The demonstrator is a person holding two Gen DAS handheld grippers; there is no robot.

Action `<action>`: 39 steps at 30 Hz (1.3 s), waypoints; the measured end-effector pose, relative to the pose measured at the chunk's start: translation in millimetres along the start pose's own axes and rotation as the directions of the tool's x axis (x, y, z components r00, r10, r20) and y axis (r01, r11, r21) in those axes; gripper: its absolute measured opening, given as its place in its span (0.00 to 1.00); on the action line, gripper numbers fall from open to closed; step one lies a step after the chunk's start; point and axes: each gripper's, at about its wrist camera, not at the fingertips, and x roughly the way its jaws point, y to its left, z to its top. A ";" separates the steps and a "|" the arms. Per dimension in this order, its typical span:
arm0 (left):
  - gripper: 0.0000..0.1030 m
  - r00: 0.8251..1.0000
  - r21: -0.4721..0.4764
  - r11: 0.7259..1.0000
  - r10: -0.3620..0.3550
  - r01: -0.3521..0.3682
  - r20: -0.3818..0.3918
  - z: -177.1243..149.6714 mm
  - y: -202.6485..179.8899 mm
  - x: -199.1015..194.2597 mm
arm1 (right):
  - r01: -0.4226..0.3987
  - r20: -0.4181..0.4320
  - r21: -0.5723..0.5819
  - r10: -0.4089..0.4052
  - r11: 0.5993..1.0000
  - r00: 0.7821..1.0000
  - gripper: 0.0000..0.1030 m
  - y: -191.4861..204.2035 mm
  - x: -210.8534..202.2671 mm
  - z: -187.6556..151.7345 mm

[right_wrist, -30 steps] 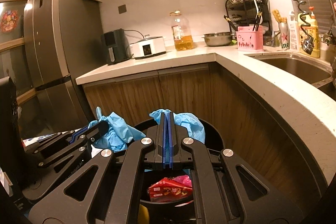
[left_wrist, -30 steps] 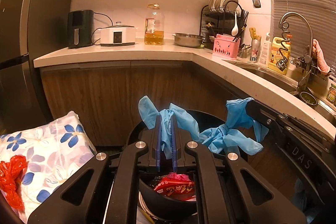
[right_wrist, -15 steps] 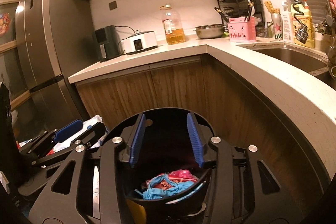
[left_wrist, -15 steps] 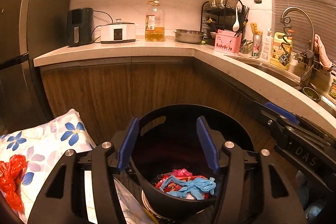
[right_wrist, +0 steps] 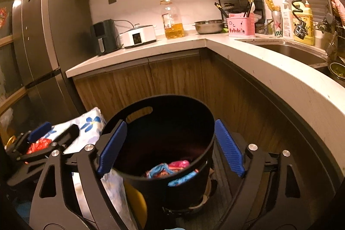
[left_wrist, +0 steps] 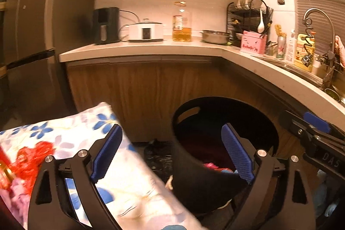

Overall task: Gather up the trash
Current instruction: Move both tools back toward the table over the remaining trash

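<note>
Right wrist view: black bin [right_wrist: 172, 122] holds wrappers [right_wrist: 170, 167] (red, blue); both claws opening, empty.

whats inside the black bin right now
In the black bin: a blue glove and red and pink wrappers on top. The front wall hides whatever lies lower or underneath.

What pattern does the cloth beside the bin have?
White cloth with blue flowers; clearest in the left wrist view.
</note>
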 end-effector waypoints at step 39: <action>0.93 0.967 -0.100 0.962 0.256 -0.253 0.017 -90.2 112.5 -167.2 | -0.092 -0.029 -0.156 0.089 0.983 0.996 0.86 132.4 -108.3 -96.9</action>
